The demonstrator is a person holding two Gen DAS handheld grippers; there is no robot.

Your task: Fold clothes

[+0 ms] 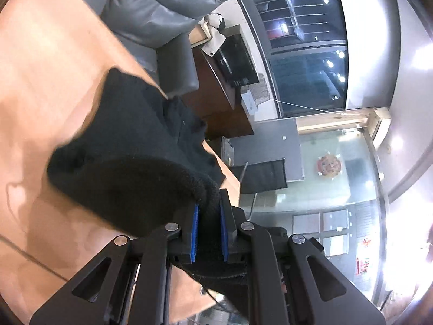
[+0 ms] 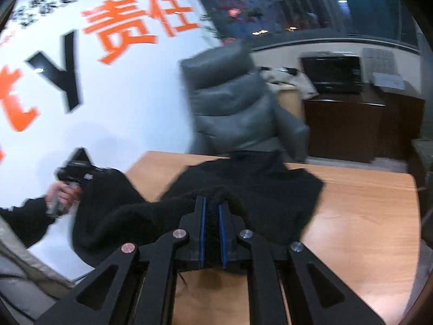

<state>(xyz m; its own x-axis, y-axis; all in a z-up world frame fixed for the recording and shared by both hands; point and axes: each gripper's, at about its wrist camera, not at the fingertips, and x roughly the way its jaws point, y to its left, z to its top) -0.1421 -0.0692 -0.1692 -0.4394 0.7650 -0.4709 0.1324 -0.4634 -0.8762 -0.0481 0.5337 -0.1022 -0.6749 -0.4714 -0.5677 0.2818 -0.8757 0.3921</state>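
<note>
The left gripper (image 1: 209, 211) is clamped on a fuzzy edge of the black garment (image 1: 140, 146), which trails toward 11 o'clock over the table (image 1: 48, 67). The right gripper (image 2: 212, 211) pinches another edge, cloth spreading to 12 and 2 o'clock; at 9 o'clock a hand (image 2: 61, 195) holds the other tool.

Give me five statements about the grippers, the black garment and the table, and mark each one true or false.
1. The left gripper is clamped on the black garment. True.
2. The right gripper is open and holds nothing. False: its blue pads pinch the same black cloth.
3. The garment lies fully flat on the table. False: part of it is lifted between the two grippers.
4. A grey chair stands behind the table. True.
5. The garment is white. False: it is black.
</note>
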